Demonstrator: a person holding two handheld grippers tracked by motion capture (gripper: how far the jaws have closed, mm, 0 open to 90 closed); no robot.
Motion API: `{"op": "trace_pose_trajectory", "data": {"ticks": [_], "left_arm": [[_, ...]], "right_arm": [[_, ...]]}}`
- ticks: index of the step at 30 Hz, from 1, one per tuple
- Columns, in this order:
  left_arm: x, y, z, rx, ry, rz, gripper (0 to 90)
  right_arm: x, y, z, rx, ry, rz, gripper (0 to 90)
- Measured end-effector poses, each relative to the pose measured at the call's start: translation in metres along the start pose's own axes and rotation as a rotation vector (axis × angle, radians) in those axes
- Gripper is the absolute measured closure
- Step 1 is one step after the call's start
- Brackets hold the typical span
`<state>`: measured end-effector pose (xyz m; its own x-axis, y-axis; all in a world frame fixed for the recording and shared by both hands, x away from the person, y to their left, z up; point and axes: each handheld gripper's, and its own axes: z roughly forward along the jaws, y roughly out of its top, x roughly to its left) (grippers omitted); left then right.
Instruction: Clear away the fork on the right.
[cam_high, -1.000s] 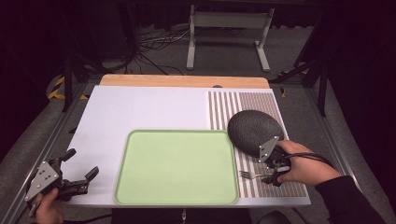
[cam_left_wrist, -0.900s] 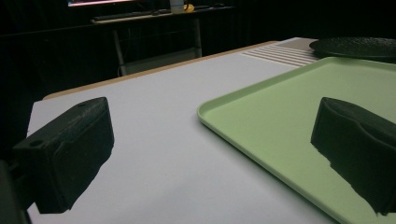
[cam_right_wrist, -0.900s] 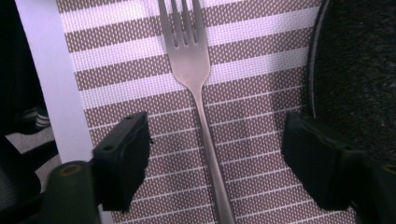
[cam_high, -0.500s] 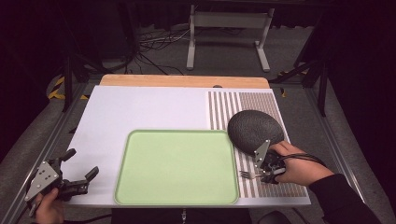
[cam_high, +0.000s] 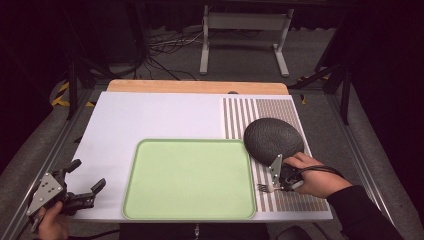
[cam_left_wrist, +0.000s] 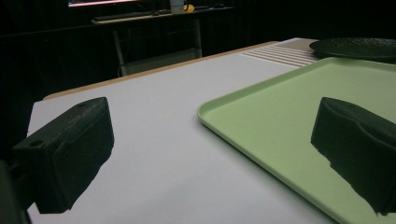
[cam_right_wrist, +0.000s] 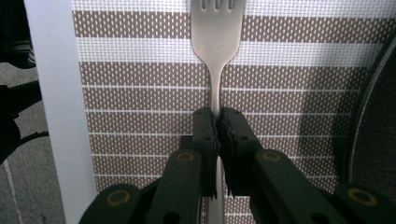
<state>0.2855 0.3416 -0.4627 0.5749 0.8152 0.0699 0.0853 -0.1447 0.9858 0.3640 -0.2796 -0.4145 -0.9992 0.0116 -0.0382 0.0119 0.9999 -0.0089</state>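
Right gripper (cam_high: 278, 187) sits lower right of the high view, over the striped placemat (cam_high: 280, 112), fingers clenched on the fork (cam_high: 265, 188). In the right gripper view the 2 fingers (cam_right_wrist: 205, 135) pinch the fork (cam_right_wrist: 215, 51) at the neck of the handle, just below the head; the handle runs down between them and out the bottom of the frame. Tines point to the top of that frame, so the fork's long axis lines up with the gripper's own axis. In the high view the tines point left, toward the green tray (cam_high: 190, 215), whose right rim is just beside them. Whether the fork is resting on the mat or lifted a bit, cannot tell.

Dark round plate (cam_high: 272, 140) lies on the mat just above the right hand, its edge near the gripper.

Left gripper (cam_high: 87, 192) is at lower left of the high view, at the worktop (cam_high: 150, 115) corner, well apart from the fork. Its fingers (cam_left_wrist: 70, 149) are released, spread wide, nothing between them; the tray (cam_left_wrist: 289, 116) shows past them at right.

Judgement: the right hand is the one doing the job. If the fork goes to the tray, the move is a short shift left along the fork's own axis, tines leading over the rim.
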Motion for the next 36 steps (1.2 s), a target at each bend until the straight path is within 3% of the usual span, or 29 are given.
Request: {"op": "trace_pose_trajectory", "data": {"ticks": [22, 28, 36], "left_arm": [[0.0, 0.0, 0.0, 0.001, 0.0, -0.001, 0.0], [0.0, 0.0, 0.0, 0.002, 0.002, 0.0, 0.0], [0.0, 0.0, 0.0, 0.005, 0.001, 0.001, 0.0]], "right_arm": [[0.002, 0.0, 0.0, -0.003, -0.011, 0.013, 84.9], [0.003, -0.004, -0.002, -0.026, -0.029, 0.037, 84.9], [0.004, -0.008, -0.021, -0.09, -0.075, 0.063, 85.0]]}}
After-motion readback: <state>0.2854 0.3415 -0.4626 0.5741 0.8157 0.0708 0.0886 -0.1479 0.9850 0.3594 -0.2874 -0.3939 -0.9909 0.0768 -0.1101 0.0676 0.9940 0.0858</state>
